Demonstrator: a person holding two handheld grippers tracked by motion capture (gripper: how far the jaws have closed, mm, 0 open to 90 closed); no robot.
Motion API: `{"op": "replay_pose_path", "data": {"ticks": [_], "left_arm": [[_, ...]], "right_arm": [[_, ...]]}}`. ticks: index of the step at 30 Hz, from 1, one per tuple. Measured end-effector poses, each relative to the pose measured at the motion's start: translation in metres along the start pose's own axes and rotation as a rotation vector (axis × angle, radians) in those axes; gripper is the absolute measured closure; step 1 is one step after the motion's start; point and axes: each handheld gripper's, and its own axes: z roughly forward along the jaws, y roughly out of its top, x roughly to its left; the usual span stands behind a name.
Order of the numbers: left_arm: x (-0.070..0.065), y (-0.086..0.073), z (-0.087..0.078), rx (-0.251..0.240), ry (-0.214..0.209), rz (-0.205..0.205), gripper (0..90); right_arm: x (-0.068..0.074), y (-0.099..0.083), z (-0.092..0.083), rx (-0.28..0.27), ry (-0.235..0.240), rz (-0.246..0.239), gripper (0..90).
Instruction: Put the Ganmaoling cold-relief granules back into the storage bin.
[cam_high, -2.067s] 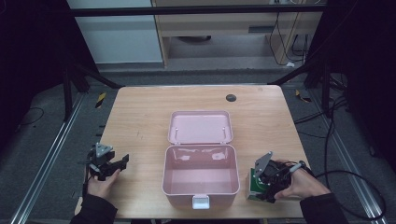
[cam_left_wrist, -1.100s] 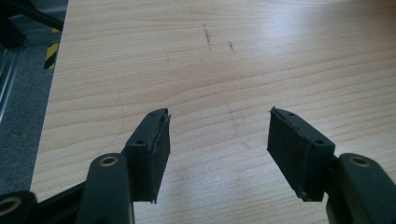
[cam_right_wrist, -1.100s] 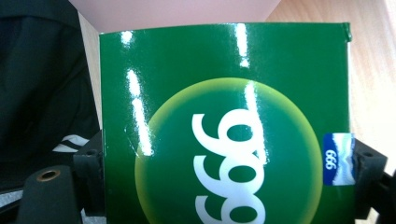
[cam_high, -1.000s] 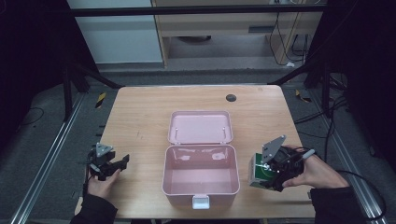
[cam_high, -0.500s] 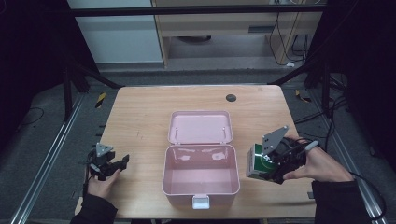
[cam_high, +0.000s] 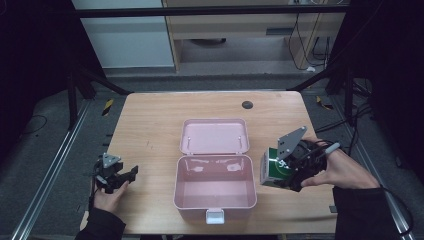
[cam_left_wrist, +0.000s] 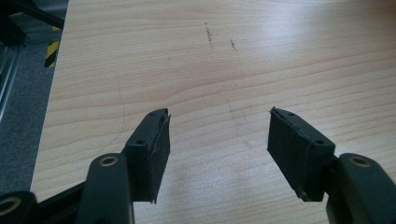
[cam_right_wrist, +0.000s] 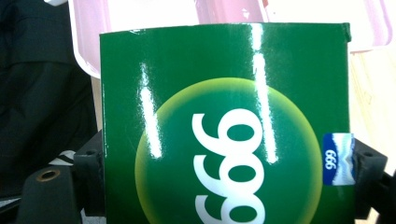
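Note:
A pink box (cam_high: 215, 192) stands open in the middle of the wooden table (cam_high: 150, 130), its lid (cam_high: 215, 136) folded back flat behind it. My right gripper (cam_high: 286, 172) is shut on a green carton (cam_high: 274, 167) marked 999 and holds it lifted just right of the box. In the right gripper view the green carton (cam_right_wrist: 224, 126) sits between both jaws, with the pink box (cam_right_wrist: 93, 28) behind it. My left gripper (cam_high: 125, 176) rests at the table's left front, open. In the left gripper view its fingers (cam_left_wrist: 152, 149) stand wide over bare wood.
A small dark round hole (cam_high: 247, 104) lies at the far right of the table. Black frame bars and cables surround the table, and the floor lies beyond its edges.
My right gripper has risen with the green carton and swung it toward the pink box. The left gripper has stayed put.

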Motion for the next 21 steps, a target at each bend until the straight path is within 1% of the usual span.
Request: {"op": "replay_pose_path", "data": {"ticks": [4,10,11,15,17,21], "left_arm": [[0.000,0.000,0.000,-0.002,-0.001,-0.002,38.3],[0.000,0.000,0.000,-0.001,-0.001,0.000,38.3],[0.000,0.000,0.000,-0.002,0.000,-0.001,38.3],[0.000,0.000,0.000,-0.002,0.000,-0.001,38.3],[0.000,0.000,0.000,-0.002,0.000,0.000,38.3],[0.000,0.000,-0.001,-0.003,0.000,0.000,38.3]], "right_arm": [[0.000,0.006,-0.003,-0.001,-0.001,-0.004,16.2],[0.000,0.015,-0.005,-0.018,0.005,-0.010,16.2],[0.000,0.017,-0.005,-0.022,0.002,-0.012,16.2],[-0.001,0.026,-0.003,-0.021,0.016,-0.020,16.2],[-0.001,0.027,-0.003,-0.020,0.015,-0.024,16.2],[0.000,0.039,0.001,-0.022,0.023,-0.040,16.1]]}}
